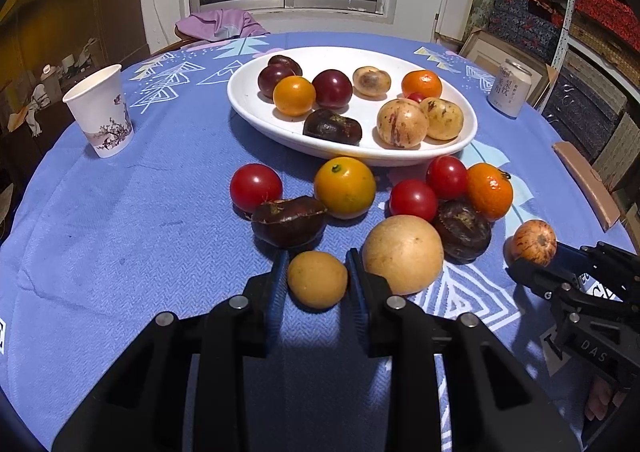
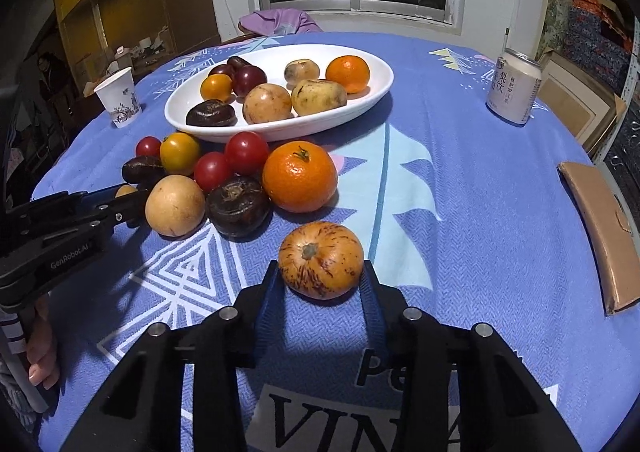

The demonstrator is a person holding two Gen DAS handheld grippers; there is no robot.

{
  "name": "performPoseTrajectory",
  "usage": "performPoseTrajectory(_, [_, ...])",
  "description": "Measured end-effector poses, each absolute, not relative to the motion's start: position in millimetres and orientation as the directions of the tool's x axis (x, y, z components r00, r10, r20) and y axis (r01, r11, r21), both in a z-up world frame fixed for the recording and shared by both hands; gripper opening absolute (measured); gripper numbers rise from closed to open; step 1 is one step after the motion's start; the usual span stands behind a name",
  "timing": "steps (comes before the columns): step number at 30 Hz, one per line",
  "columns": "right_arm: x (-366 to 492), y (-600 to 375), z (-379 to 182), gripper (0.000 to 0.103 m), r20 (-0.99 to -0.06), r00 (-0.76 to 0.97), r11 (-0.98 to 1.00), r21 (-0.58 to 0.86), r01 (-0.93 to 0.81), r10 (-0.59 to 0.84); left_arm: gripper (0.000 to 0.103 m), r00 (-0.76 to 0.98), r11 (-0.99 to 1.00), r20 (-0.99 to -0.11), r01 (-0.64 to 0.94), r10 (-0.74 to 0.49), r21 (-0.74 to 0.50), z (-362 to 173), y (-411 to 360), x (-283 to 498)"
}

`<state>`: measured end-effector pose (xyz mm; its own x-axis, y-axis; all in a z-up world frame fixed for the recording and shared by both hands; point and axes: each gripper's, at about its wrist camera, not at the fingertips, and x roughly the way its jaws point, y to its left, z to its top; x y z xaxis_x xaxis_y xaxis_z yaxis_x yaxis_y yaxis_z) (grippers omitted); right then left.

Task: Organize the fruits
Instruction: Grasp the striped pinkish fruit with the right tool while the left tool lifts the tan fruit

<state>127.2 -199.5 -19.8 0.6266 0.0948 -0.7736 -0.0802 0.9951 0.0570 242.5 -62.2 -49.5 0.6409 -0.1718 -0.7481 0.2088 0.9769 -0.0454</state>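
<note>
A white dish (image 1: 460, 140) on the blue-clothed bench (image 1: 120, 232) already carries a good share of the fruit: dark plums, two oranges, pale yellow fruits and a dark brown one lie inside it. About as many pieces are left on the cloth just in front of the dish, so the sorting looks roughly half done.

The left gripper (image 1: 317, 268) has its fingers spread to either side of a small yellow fruit (image 1: 317, 279), close to it but, as far as can be told, not pressed against it. The fruit rests on the cloth, beside a larger tan fruit (image 1: 403, 254) and a dark brown one (image 1: 289, 220).

The right gripper (image 2: 320, 280) likewise brackets a streaked orange fruit (image 2: 321, 259), which sits on the cloth apart from the main cluster; whether its fingers are actually squeezing cannot be told.

Three red tomatoes, a yellow-orange fruit (image 1: 345, 187), a mandarin (image 2: 300, 176) and a second dark fruit (image 2: 238, 206) also wait outside the dish. A paper cup (image 1: 100, 112) and a can (image 2: 514, 90) stand well clear of the work.
</note>
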Motion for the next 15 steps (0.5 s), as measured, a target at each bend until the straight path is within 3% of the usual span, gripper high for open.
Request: performPoseTrajectory(15, [117, -222, 6, 0.040, -0.713, 0.683, 0.984, 0.166, -0.057, 0.160, 0.029, 0.696, 0.984, -0.699, 0.168, -0.166, -0.066, -18, -45, 228])
